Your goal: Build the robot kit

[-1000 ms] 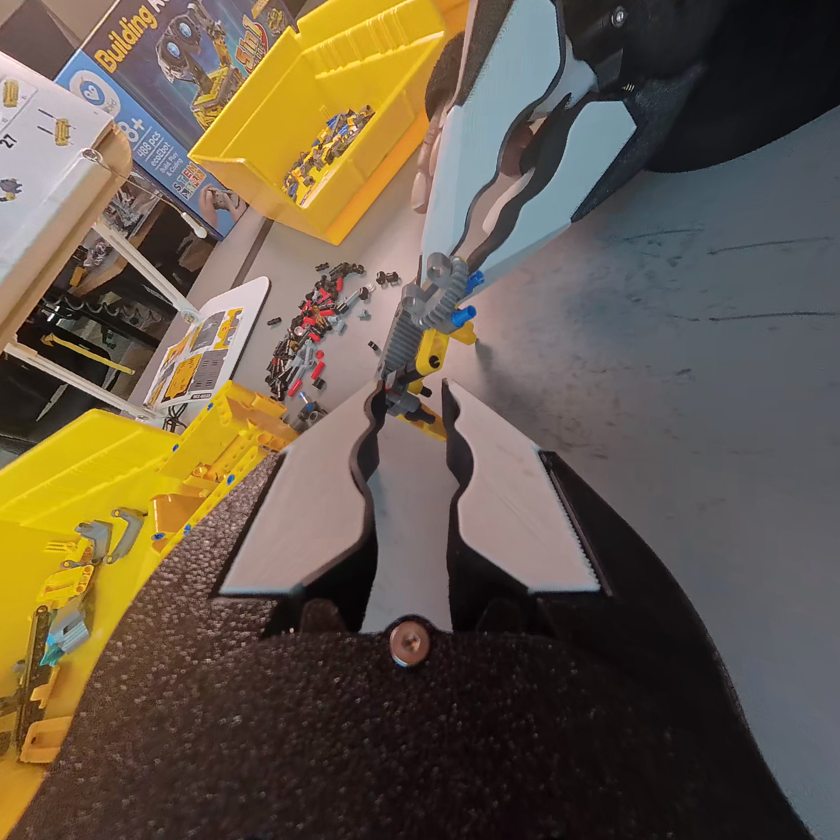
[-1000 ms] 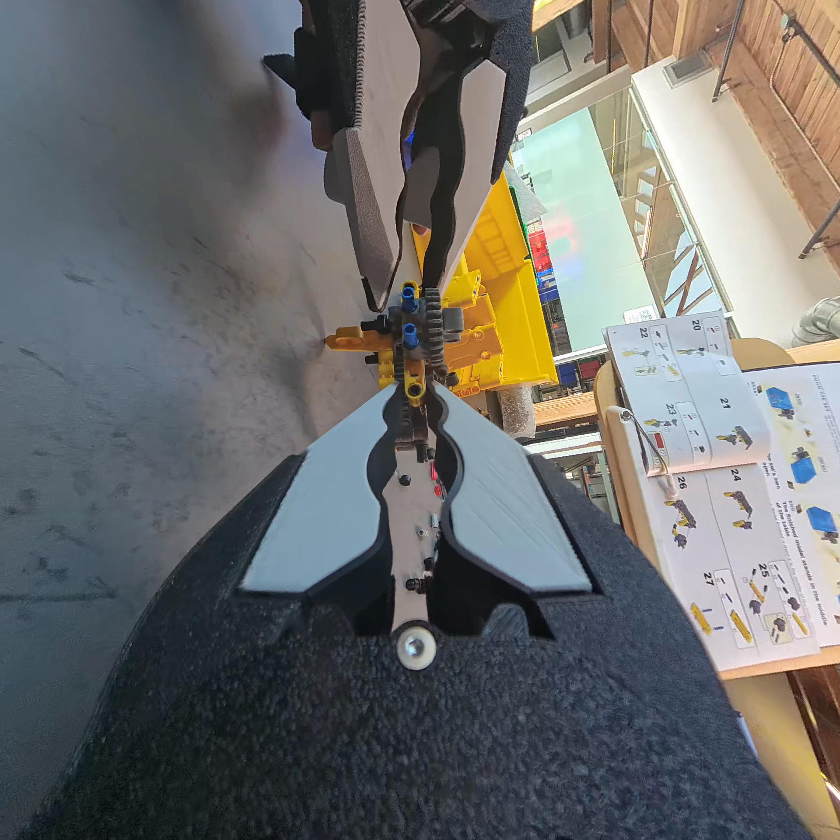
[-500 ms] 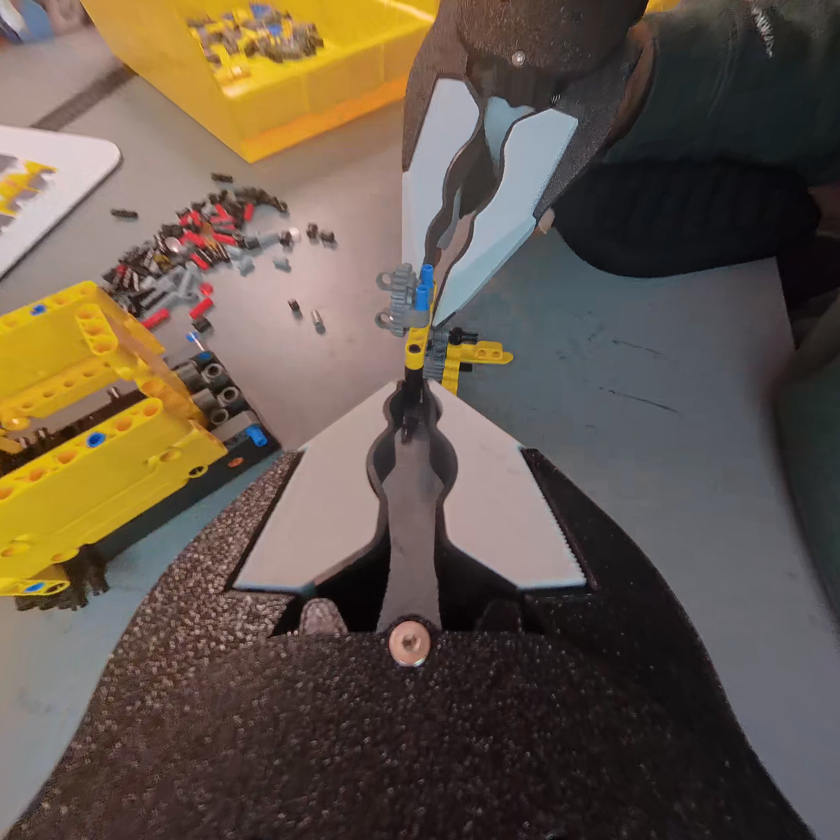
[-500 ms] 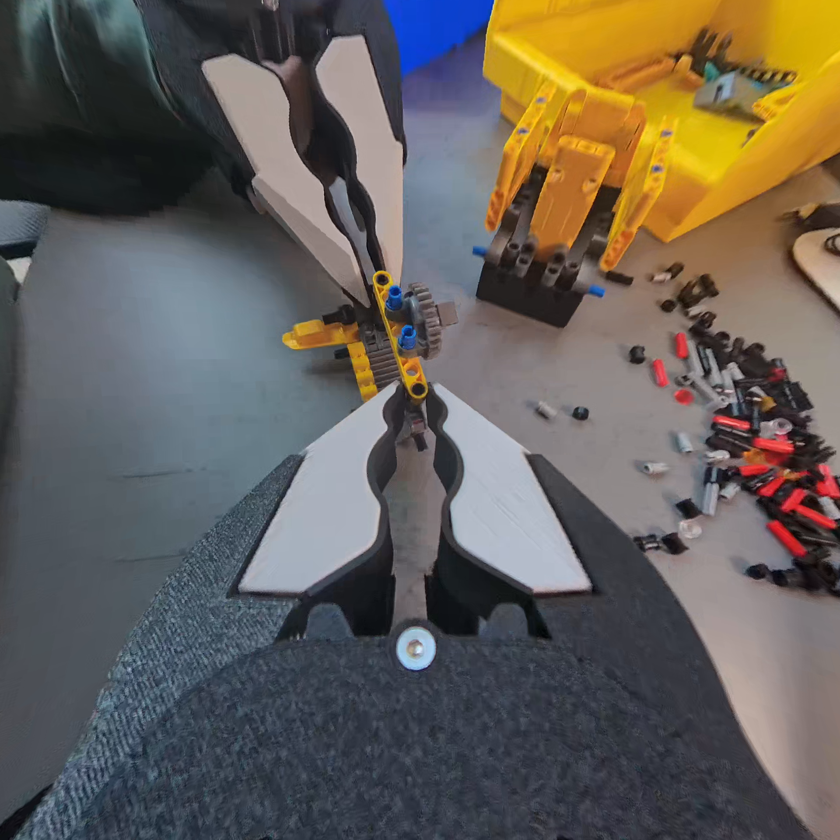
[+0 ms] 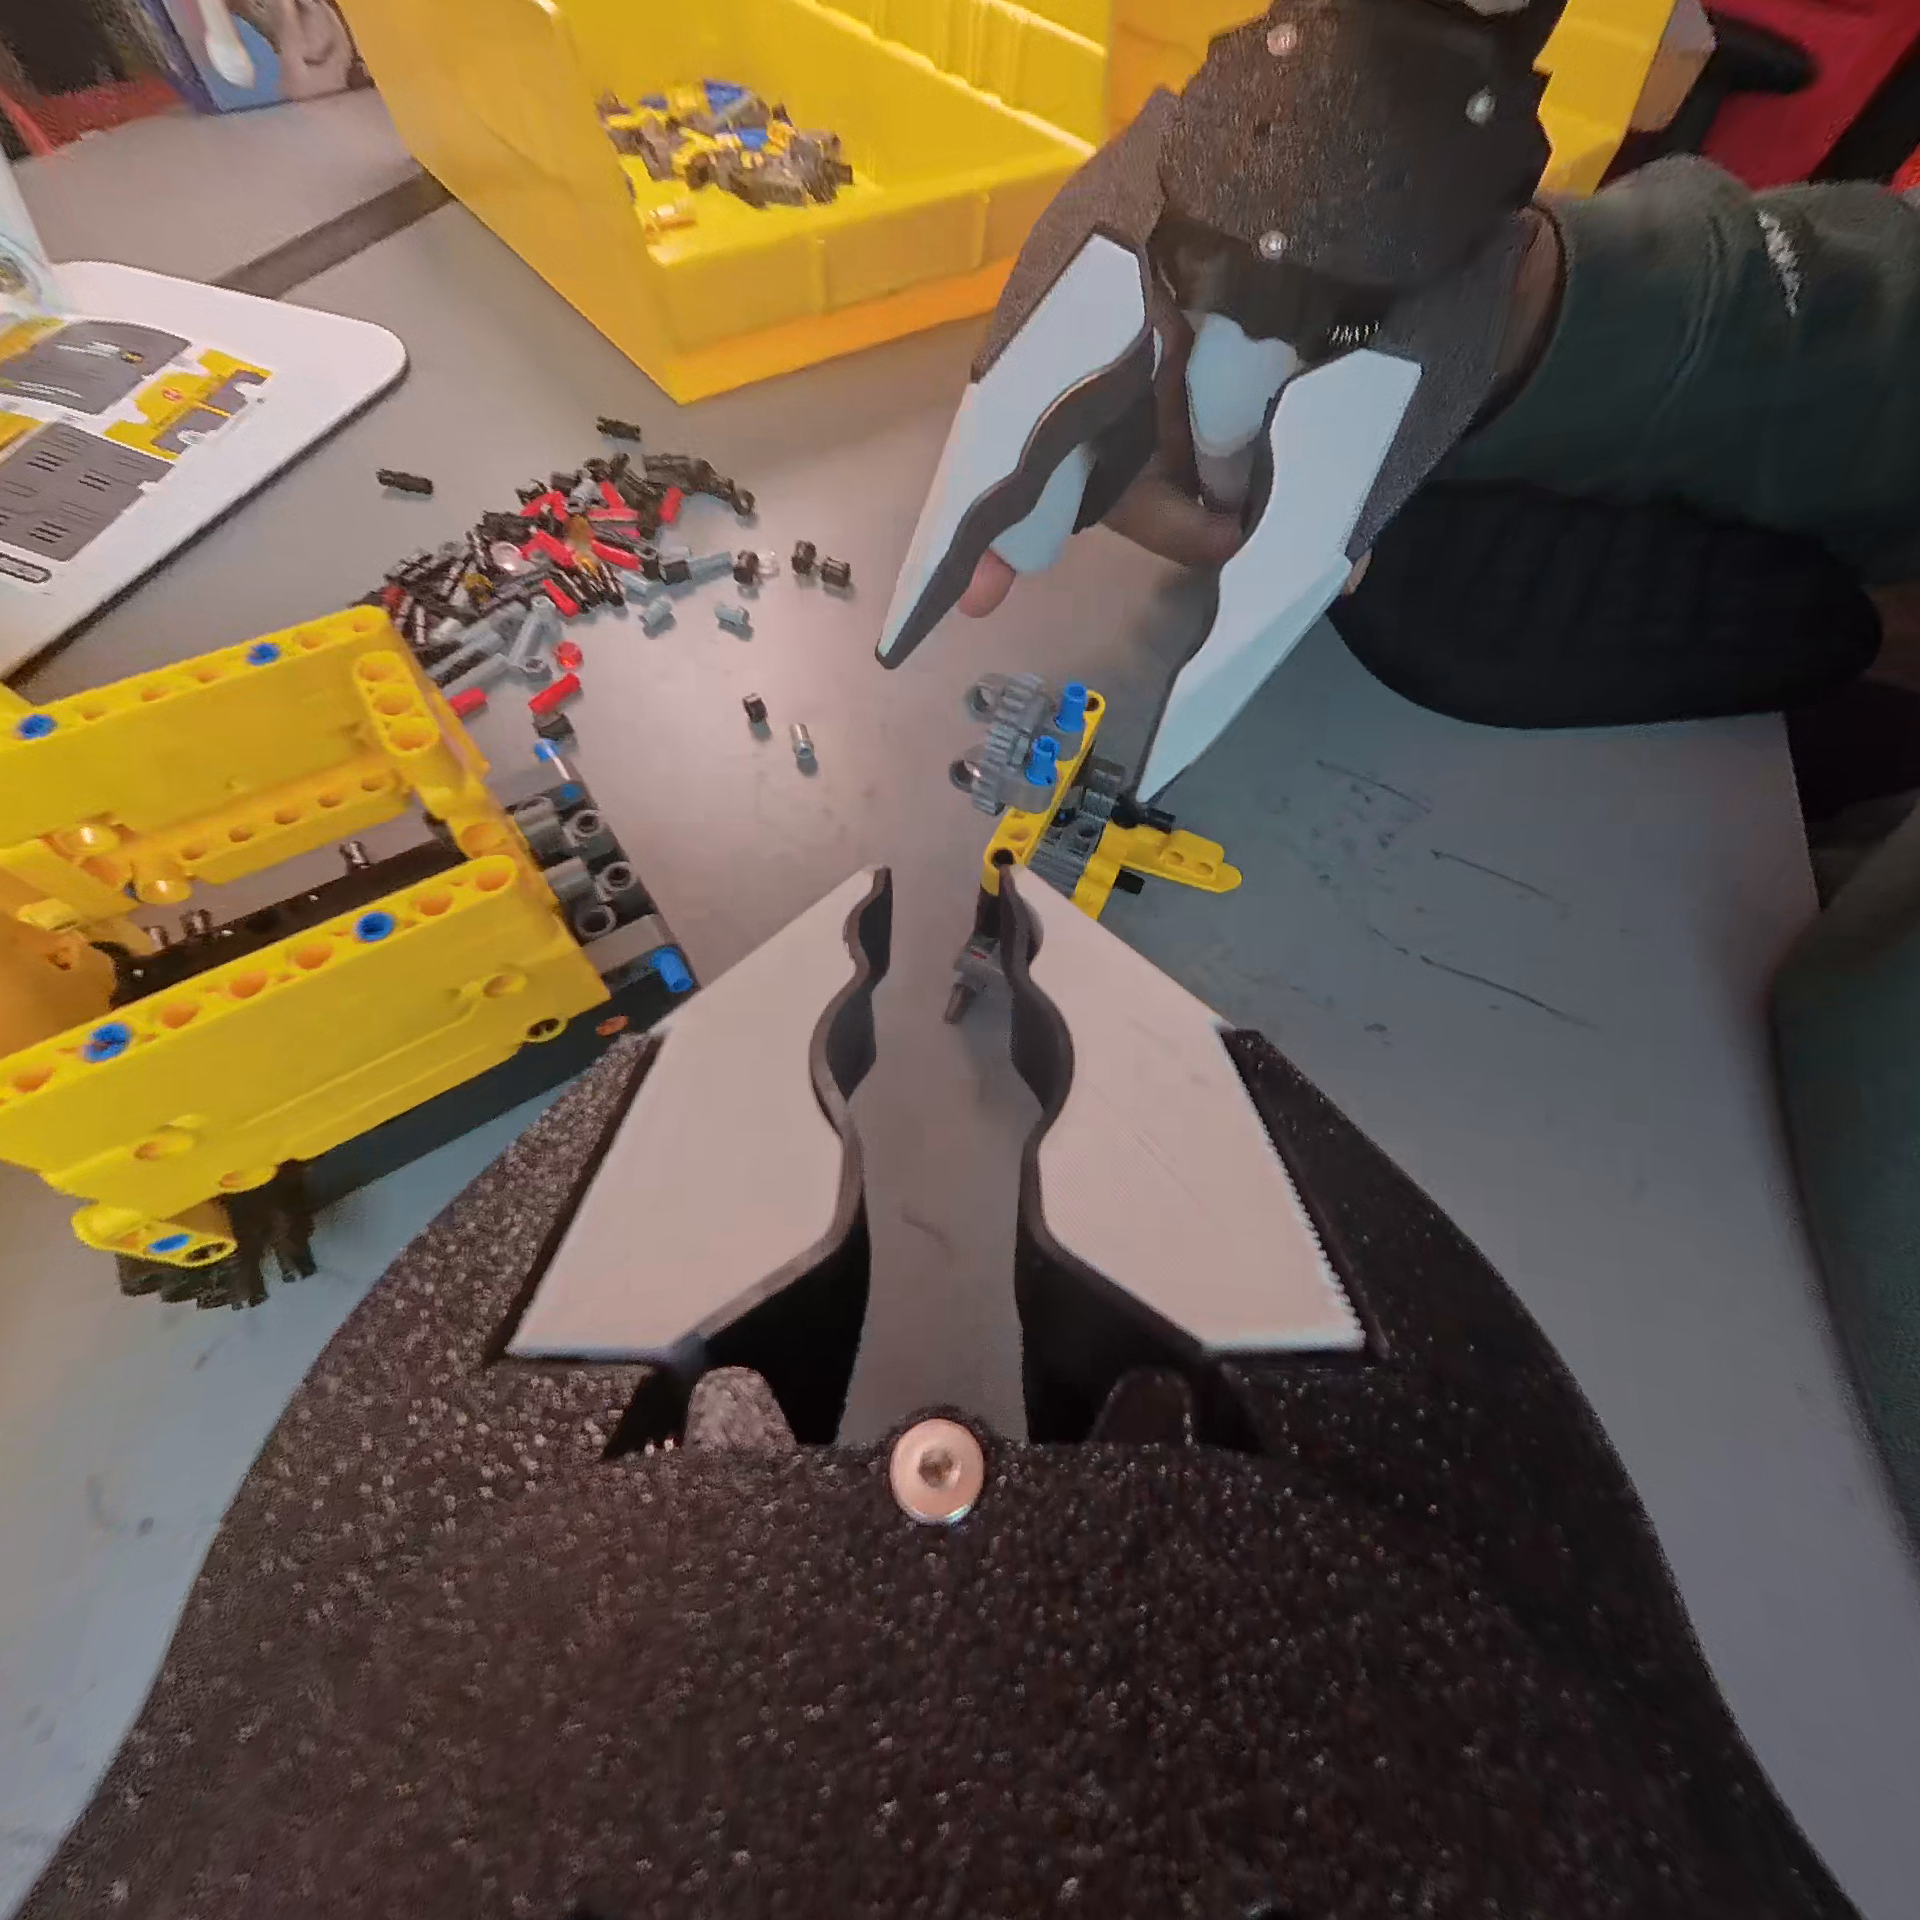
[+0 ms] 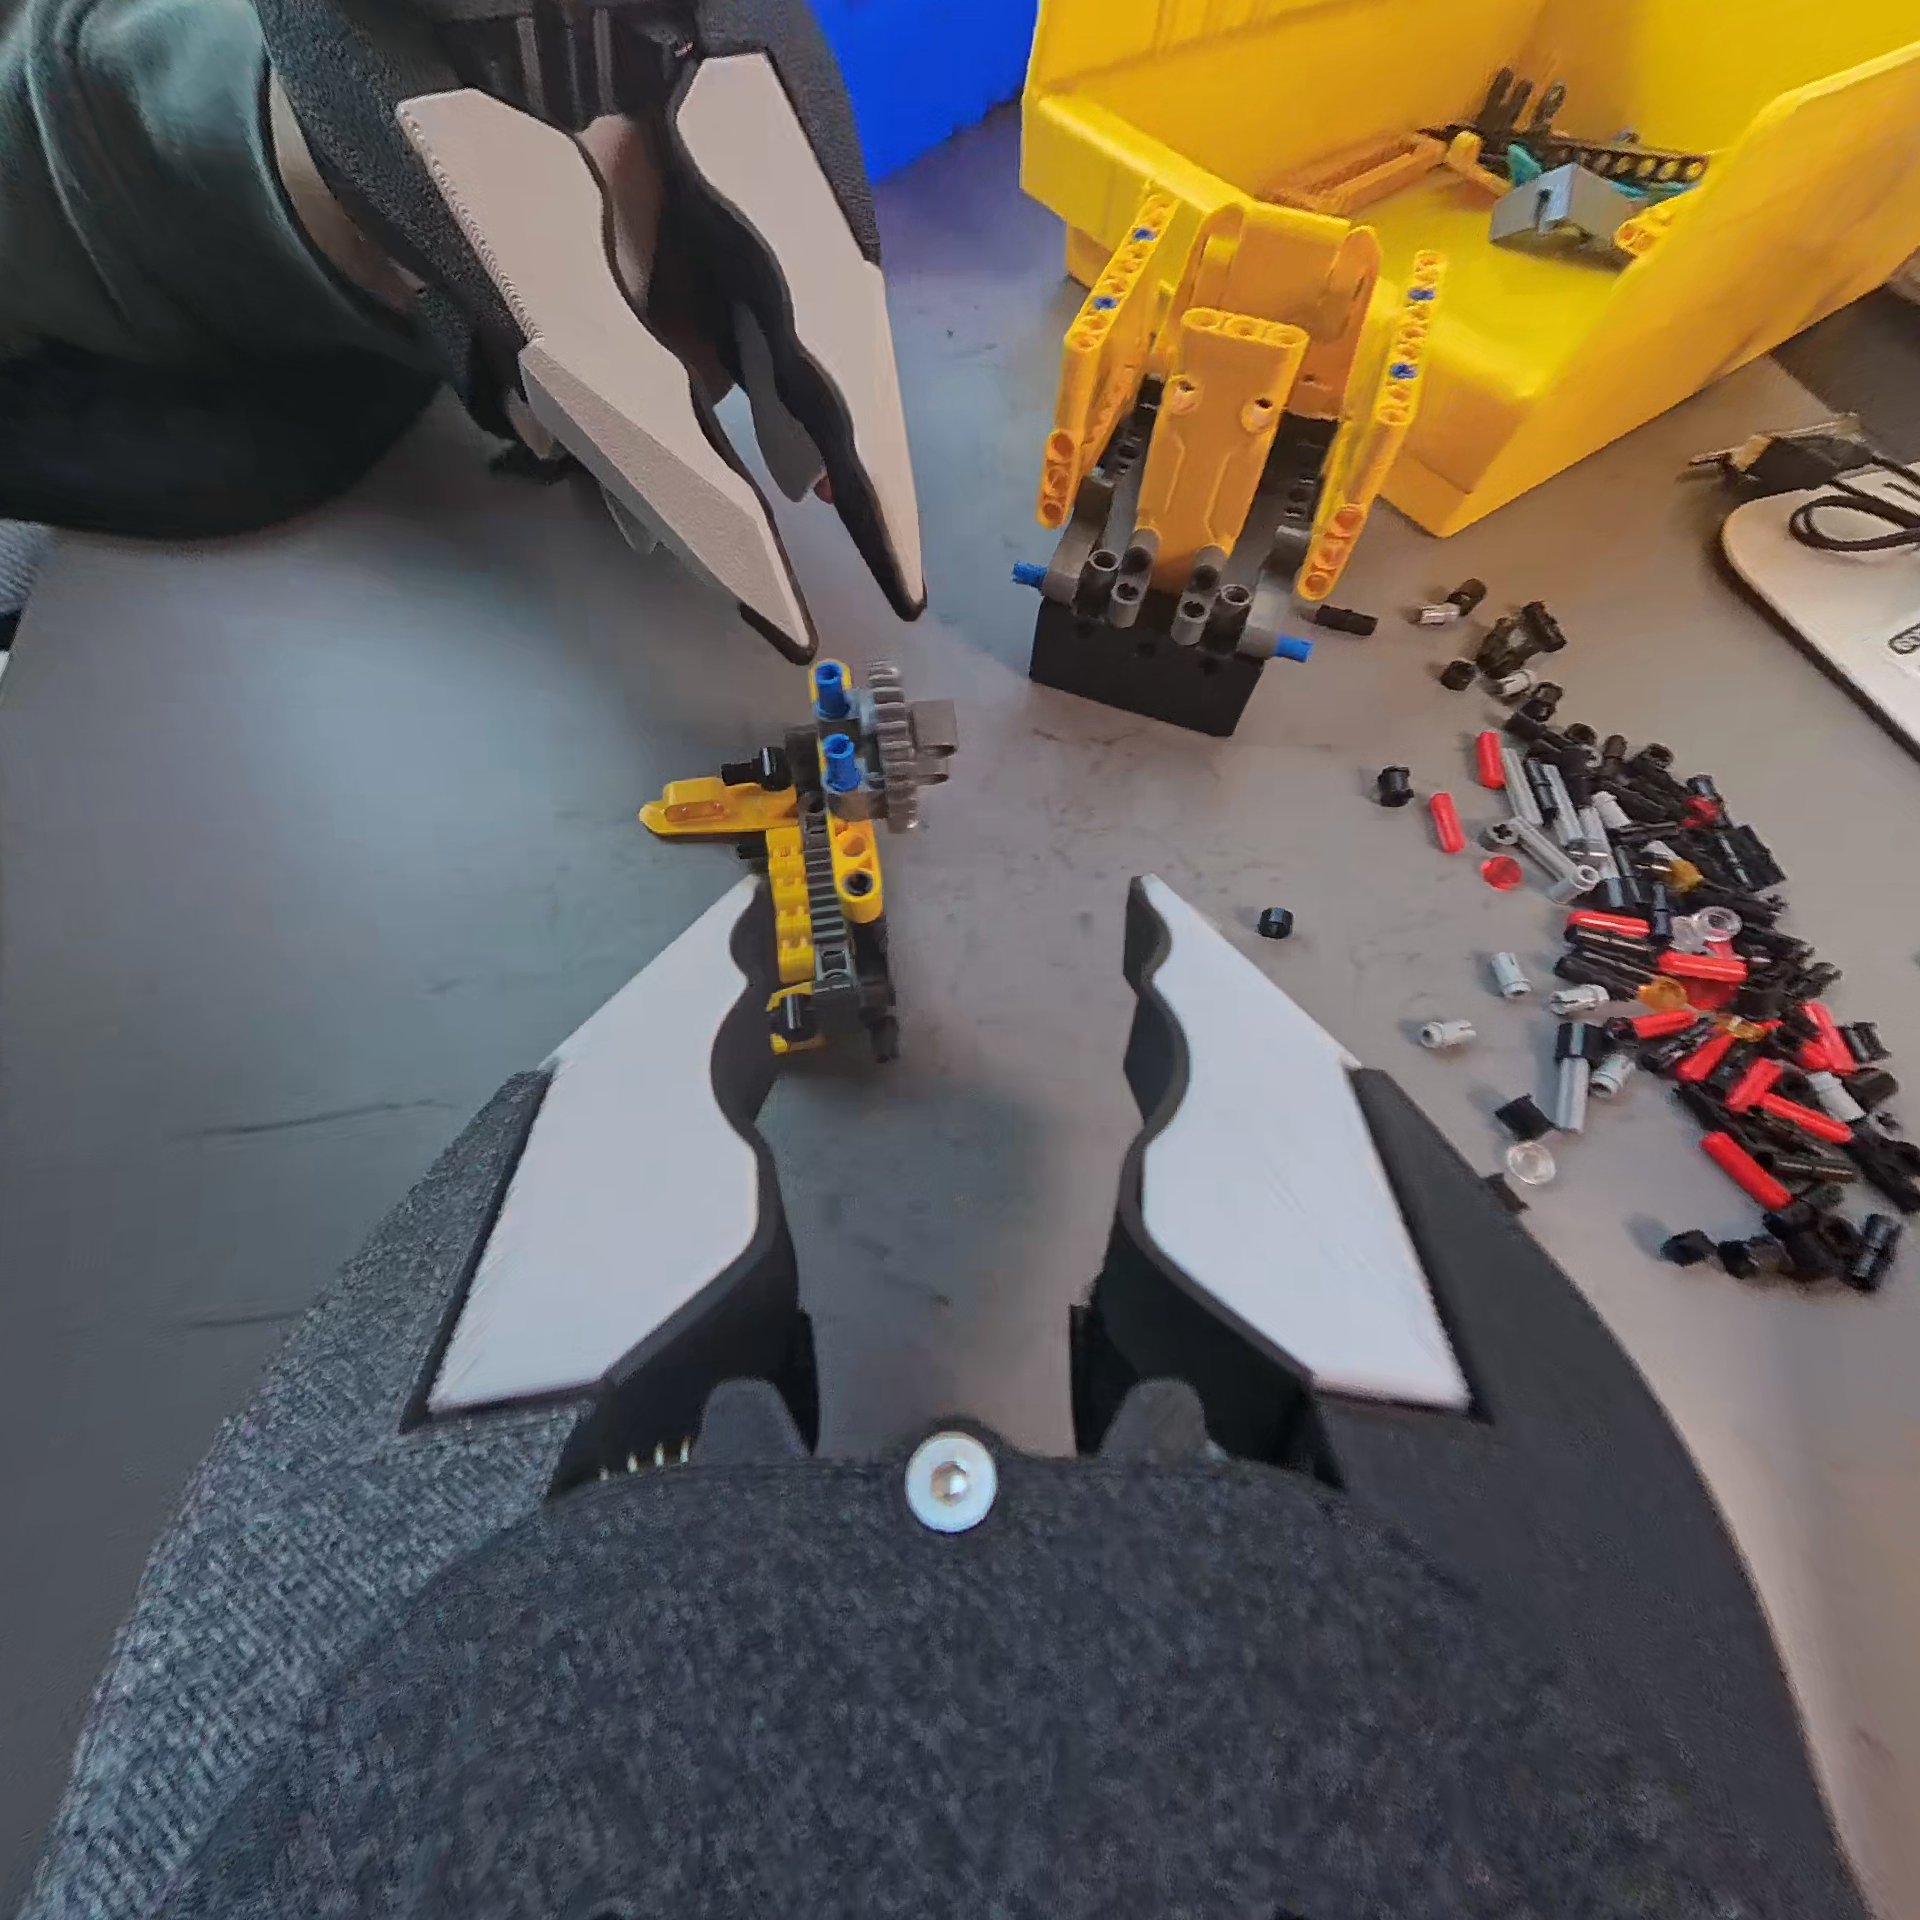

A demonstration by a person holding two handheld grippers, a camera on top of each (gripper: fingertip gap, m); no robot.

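Observation:
A small yellow and grey brick assembly with a grey gear and blue pins lies on the grey table between my two grippers. My left gripper is open by a narrow gap and holds nothing. The assembly's thin dark end lies beside its right finger. My right gripper is wide open and empty. The assembly lies just inside its left finger. The left gripper also shows in the right wrist view, just past the assembly's gear end. The right gripper shows in the left wrist view.
A large yellow and black model stands close by. A pile of small red, black and grey pins lies on the table. Yellow bins with parts stand behind. An instruction sheet lies left. A person's dark sleeve rests on the table. Left tips to right tips: about 6 centimetres.
Both grippers were shut on the small assembly and held it up. It came down onto the table, and both grippers have opened and let go, the right one wider.

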